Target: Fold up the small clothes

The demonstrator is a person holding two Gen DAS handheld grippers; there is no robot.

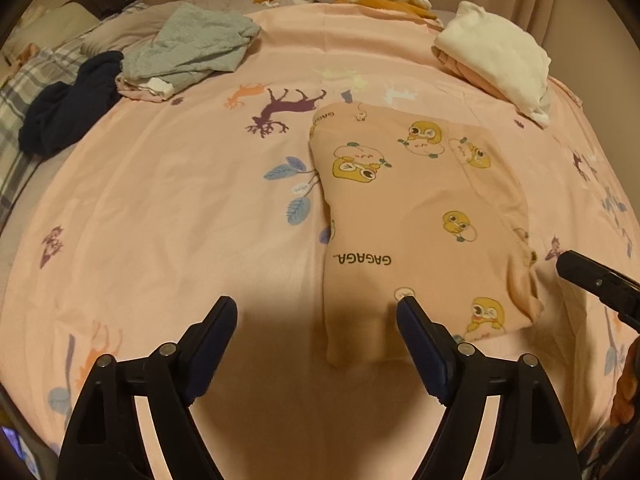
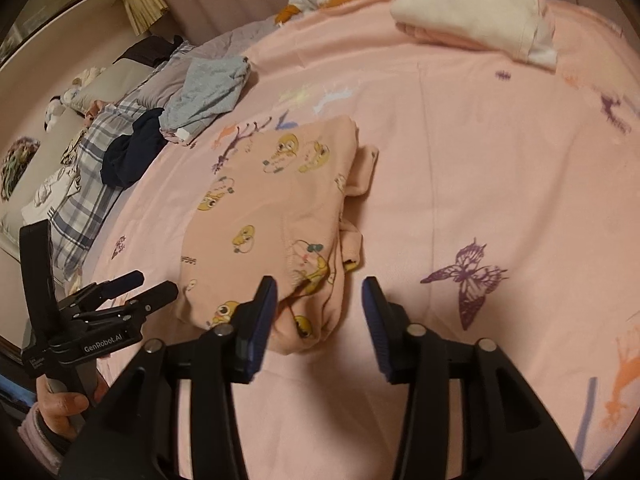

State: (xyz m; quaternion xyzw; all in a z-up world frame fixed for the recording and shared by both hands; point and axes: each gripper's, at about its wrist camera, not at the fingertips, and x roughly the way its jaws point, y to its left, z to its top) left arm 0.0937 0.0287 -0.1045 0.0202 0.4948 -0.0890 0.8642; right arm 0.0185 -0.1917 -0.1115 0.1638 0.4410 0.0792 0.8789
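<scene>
Peach duck-print garment (image 1: 420,216) folded on bedsheet (image 1: 180,220), just beyond both open jaws

**Both grippers open and angled downward**

The left gripper (image 1: 316,304) points down, its jaws spread wide with nothing clamped. The right gripper (image 2: 320,284) also tilts down, jaws apart and empty. A hand (image 2: 60,404) grasps the left gripper's handle.

Bedsheet (image 1: 180,200): pink, printed with purple deer, blue leaves, purple butterfly. Folded garment (image 1: 420,208): peach, yellow cartoon ducks, black "GAGAGA" lettering. At 11 o'clock: grey garment (image 1: 196,44), navy garment (image 1: 68,112), grey-white plaid fabric (image 1: 24,92). At 1 o'clock: cream-and-pink folded stack (image 1: 496,52).
</scene>
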